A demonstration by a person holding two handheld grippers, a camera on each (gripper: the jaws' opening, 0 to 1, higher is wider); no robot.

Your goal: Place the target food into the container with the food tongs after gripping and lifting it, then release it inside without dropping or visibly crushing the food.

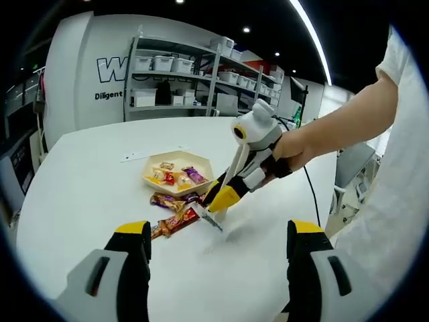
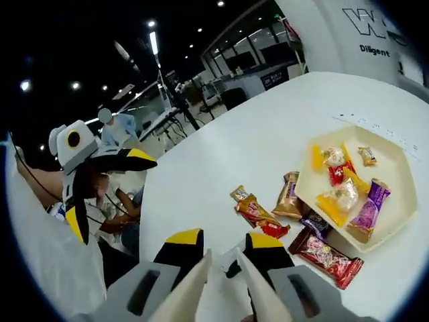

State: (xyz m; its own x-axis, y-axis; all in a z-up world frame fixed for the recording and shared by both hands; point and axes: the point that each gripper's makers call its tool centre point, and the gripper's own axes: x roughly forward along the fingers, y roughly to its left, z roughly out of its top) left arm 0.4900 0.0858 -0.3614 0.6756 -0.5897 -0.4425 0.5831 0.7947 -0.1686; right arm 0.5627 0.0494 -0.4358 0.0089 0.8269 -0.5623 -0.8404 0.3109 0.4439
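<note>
A cream hexagonal tray [image 1: 175, 163] [image 2: 395, 168] holds several wrapped candies. More wrapped candies lie on the white table in front of it, among them a red-brown one [image 1: 175, 223], a gold-brown one [image 2: 289, 198] and a red one [image 2: 326, 255]. My right gripper [image 1: 222, 199] [image 2: 224, 240], held by a person's hand, is shut on cream food tongs [image 2: 198, 285]. The tong tips [image 1: 212, 223] hover just right of the loose candies with nothing between them. My left gripper [image 1: 219, 231] [image 2: 107, 191] stands open and holds nothing, well short of the candies.
The round white table [image 1: 87, 194] has bare surface all around the tray. A strip of paper [image 1: 144, 156] lies behind the tray. Shelving with white bins [image 1: 174, 74] stands beyond the table's far edge. The person's arm [image 1: 348, 124] reaches in from the right.
</note>
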